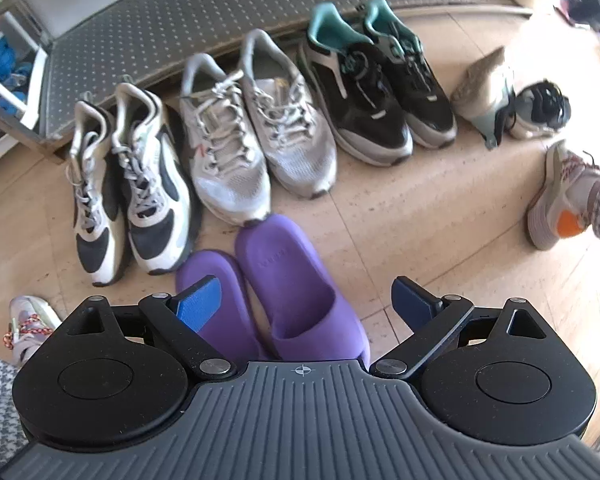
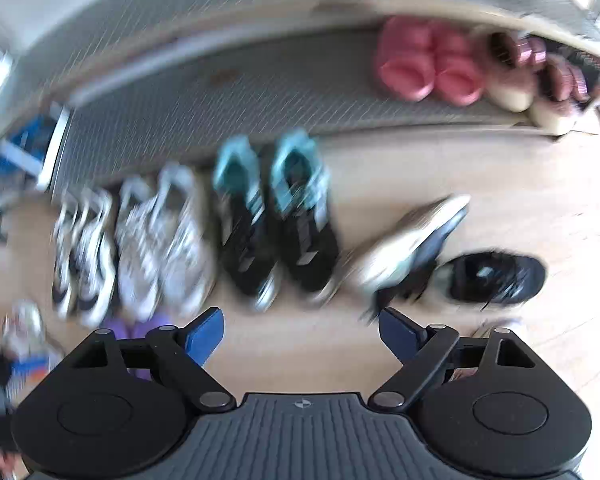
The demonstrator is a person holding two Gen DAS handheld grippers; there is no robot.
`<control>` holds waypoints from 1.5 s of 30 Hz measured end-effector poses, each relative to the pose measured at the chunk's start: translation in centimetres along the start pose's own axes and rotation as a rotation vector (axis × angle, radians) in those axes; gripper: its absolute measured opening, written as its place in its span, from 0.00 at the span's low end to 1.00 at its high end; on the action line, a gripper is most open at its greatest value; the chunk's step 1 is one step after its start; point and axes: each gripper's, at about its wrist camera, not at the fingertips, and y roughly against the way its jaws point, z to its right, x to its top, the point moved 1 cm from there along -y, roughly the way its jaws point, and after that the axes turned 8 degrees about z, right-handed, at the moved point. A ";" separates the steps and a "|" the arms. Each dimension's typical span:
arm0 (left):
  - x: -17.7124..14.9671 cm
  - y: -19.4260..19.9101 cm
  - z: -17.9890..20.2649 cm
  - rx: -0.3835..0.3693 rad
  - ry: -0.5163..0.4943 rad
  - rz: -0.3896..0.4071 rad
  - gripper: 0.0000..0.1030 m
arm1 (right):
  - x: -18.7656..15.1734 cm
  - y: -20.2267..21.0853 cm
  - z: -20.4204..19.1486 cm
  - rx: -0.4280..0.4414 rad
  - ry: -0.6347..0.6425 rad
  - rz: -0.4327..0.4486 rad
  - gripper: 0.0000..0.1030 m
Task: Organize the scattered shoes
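Three sneaker pairs stand in a row against a shelf base: black-and-white (image 1: 130,184), grey-white (image 1: 256,128), black-and-teal (image 1: 376,84). A pair of purple slippers (image 1: 284,300) lies on the floor right under my open left gripper (image 1: 306,300), between its blue fingers. A shoe lying on its side (image 1: 486,94) and a black sneaker (image 1: 540,110) lie scattered to the right. The right wrist view is blurred; my right gripper (image 2: 300,334) is open and empty above the floor, in front of the teal pair (image 2: 276,216), the tipped shoe (image 2: 408,244) and the black sneaker (image 2: 496,276).
A perforated grey shelf (image 1: 204,12) runs along the back, with pink slippers (image 2: 424,66) and other shoes on it at the right. The person's worn sneakers show at the right (image 1: 560,196) and the lower left (image 1: 28,324). Blue items (image 1: 0,64) sit at the far left.
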 end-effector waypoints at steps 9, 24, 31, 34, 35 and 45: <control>4.4 -3.9 8.3 -0.027 -0.092 -0.050 0.93 | 3.7 3.5 6.5 0.034 -0.285 0.091 0.87; 10.7 -18.3 22.2 0.023 0.256 -0.088 0.84 | 5.1 7.5 13.2 0.192 -0.660 0.223 0.89; 11.6 -22.0 30.4 0.303 -0.230 0.143 0.91 | 4.7 9.0 15.6 0.251 -0.736 0.250 0.89; 11.9 -23.6 33.4 0.430 -0.365 0.216 0.91 | 4.3 9.2 16.7 0.279 -0.795 0.249 0.90; 12.1 -24.0 34.0 0.467 -0.408 0.235 0.91 | 4.2 9.3 17.0 0.307 -0.822 0.245 0.90; 16.2 -24.4 32.2 0.278 -0.570 0.123 0.74 | 4.5 8.4 16.2 0.359 -0.823 0.207 0.90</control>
